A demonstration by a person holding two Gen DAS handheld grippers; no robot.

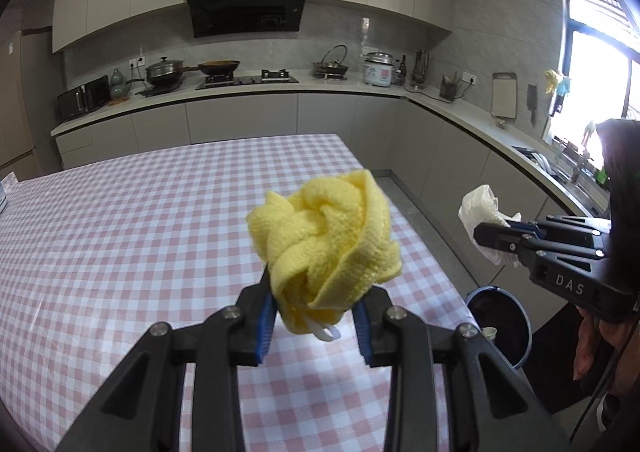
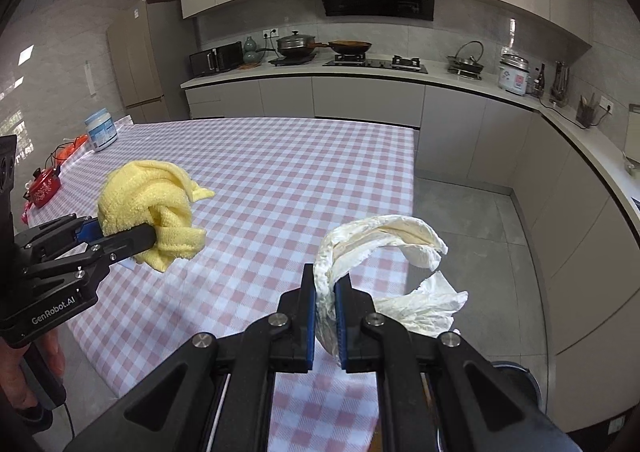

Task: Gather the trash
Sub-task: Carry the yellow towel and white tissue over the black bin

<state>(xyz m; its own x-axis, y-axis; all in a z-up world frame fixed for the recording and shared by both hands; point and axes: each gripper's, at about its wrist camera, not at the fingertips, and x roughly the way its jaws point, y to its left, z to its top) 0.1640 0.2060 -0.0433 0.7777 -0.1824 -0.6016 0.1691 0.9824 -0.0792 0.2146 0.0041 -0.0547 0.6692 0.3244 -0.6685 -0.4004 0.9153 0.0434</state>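
Observation:
My left gripper [image 1: 316, 292] is shut on a crumpled yellow cloth [image 1: 324, 240] and holds it above the pink checked table [image 1: 120, 232]. The cloth [image 2: 152, 208] and the left gripper [image 2: 148, 236] also show in the right wrist view. My right gripper [image 2: 324, 284] is shut on a crumpled white plastic wrapper [image 2: 384, 248] and holds it near the table's right edge. In the left wrist view the right gripper [image 1: 486, 236] holds the wrapper [image 1: 480, 208] above a dark trash bin [image 1: 500, 320] on the floor.
A white jar [image 2: 100, 130], a red teapot [image 2: 44, 186] and orange items sit at the table's far left. Kitchen counters [image 2: 360, 72] with pans, a stove and a rice cooker [image 2: 514, 74] run along the back and right walls. Grey floor [image 2: 472, 220] lies right of the table.

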